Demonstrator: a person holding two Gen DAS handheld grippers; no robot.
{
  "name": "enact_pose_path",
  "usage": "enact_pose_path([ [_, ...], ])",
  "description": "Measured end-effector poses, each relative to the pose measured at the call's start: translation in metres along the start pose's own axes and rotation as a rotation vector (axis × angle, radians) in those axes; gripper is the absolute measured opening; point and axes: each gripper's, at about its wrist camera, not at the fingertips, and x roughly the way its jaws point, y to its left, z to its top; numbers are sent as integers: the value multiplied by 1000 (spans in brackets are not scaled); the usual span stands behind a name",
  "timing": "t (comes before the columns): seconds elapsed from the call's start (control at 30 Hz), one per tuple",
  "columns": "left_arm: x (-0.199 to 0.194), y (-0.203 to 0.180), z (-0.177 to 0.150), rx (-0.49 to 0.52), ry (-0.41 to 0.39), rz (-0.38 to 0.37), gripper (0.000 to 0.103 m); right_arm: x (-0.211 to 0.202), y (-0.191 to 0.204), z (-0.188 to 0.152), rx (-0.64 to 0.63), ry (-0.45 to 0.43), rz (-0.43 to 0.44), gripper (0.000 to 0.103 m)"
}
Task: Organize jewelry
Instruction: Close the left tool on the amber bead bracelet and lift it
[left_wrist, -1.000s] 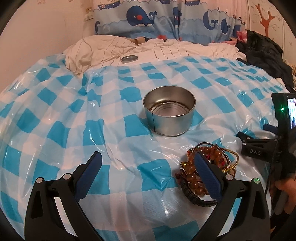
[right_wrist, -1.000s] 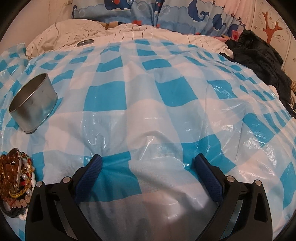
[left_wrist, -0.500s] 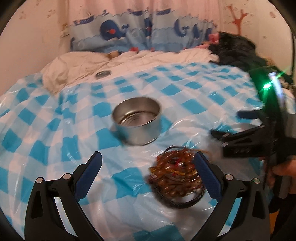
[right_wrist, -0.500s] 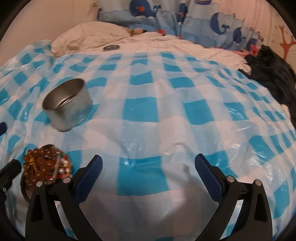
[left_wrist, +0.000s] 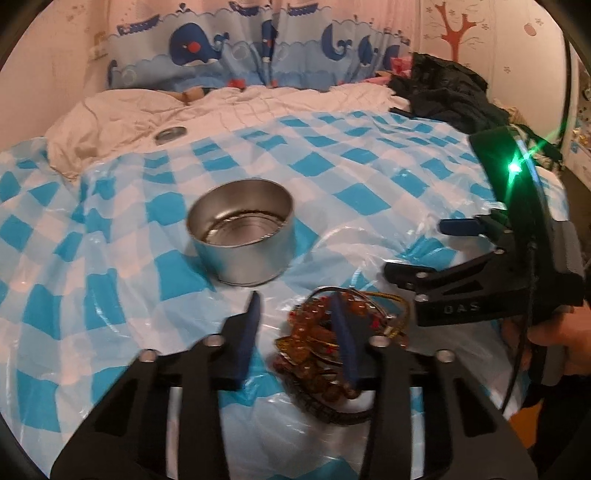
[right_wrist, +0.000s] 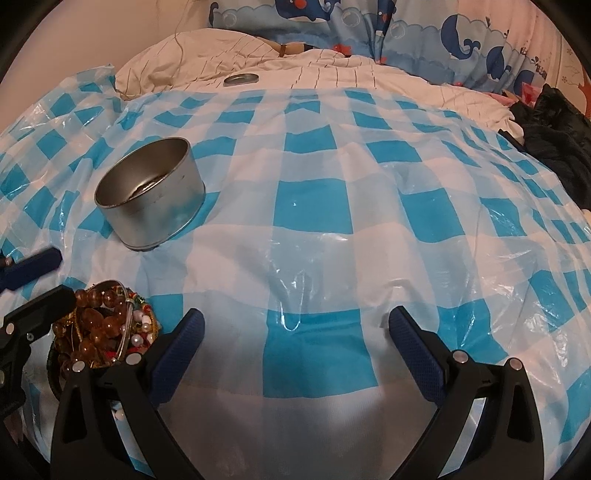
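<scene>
Amber bead tangle (left_wrist: 325, 347) beside round metal tin (left_wrist: 242, 240).

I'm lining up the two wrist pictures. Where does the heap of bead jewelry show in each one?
Left wrist view: the jewelry heap lies low and just right of centre, partly behind the left gripper.
Right wrist view: it sits at the lower left edge, left of the right gripper.
Shared landmark: the open metal tin, just beyond the heap in both.
</scene>
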Motion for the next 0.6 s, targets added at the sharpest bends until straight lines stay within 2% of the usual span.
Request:
enact_pose_path([
  [0.03,1,-1,0,6,5,-3,20,0,0,0,1,0,1,96],
  [0.2,1,-4,1,30,18,-7,0,0,0,0,1,0,0,96],
  [0.37,-11,9,6,-32,-6,-53,0,-1,0,1,7,-3,8,96],
  [0.47,-11,16,7,-57,11,-78,1,-2,0,0,9,-4,9,96],
  [0.5,-10,16,5,-57,13,-64,5,-2,0,0,8,-3,9,96],
  [0.57,-6,13,3,-47,27,-66,31,-2,0,-2,6,0,7,96],
  [0.6,-6,11,3,-35,22,-44,53,-2,0,-3,6,0,7,96],
])
